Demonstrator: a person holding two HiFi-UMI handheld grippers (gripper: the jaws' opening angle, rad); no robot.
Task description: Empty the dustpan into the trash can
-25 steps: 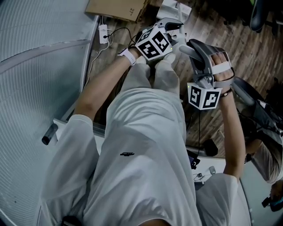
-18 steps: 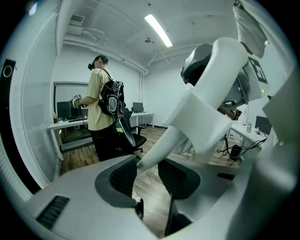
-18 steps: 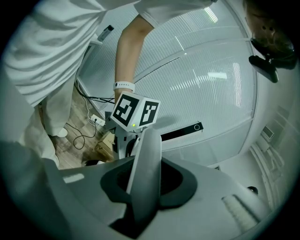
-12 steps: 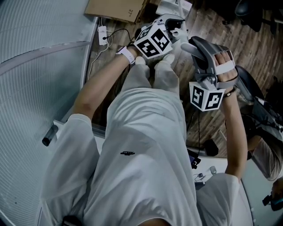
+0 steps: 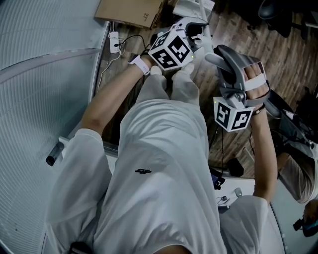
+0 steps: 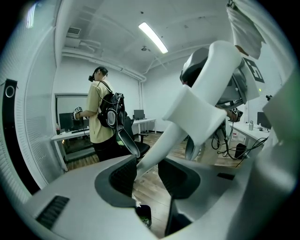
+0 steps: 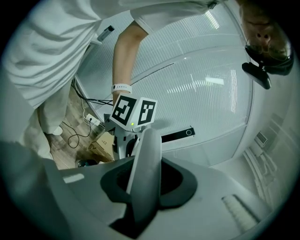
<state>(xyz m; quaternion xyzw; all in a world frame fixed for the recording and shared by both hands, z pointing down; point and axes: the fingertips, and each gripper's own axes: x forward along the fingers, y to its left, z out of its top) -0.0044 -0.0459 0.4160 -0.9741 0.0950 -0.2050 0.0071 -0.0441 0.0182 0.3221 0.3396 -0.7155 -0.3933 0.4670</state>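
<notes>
A pale handle (image 6: 197, 108) runs from one gripper to the other; the pan on it is hidden. My right gripper (image 7: 145, 180) is shut on this handle (image 7: 147, 159), which fills the space between its pads. My left gripper (image 6: 150, 176) has its jaws apart. The handle's thin end lies against one pad, and floor shows between it and the other pad. In the head view the left gripper (image 5: 196, 32) is high in the middle and the right gripper (image 5: 218, 57) is just to its right. A small dark round container (image 7: 86, 164) stands on the floor; whether it is the trash can is unclear.
A cardboard box (image 5: 131, 11) and a power strip with its cable (image 5: 116, 38) lie on the wooden floor ahead. A ribbed glass wall (image 5: 44, 99) runs along the left. A seated person (image 5: 298, 168) is at the right. Another person with a backpack (image 6: 101, 117) stands by desks.
Both grippers have come up a little towards the head camera, with the handle still between them. The jaws look the same as before.
</notes>
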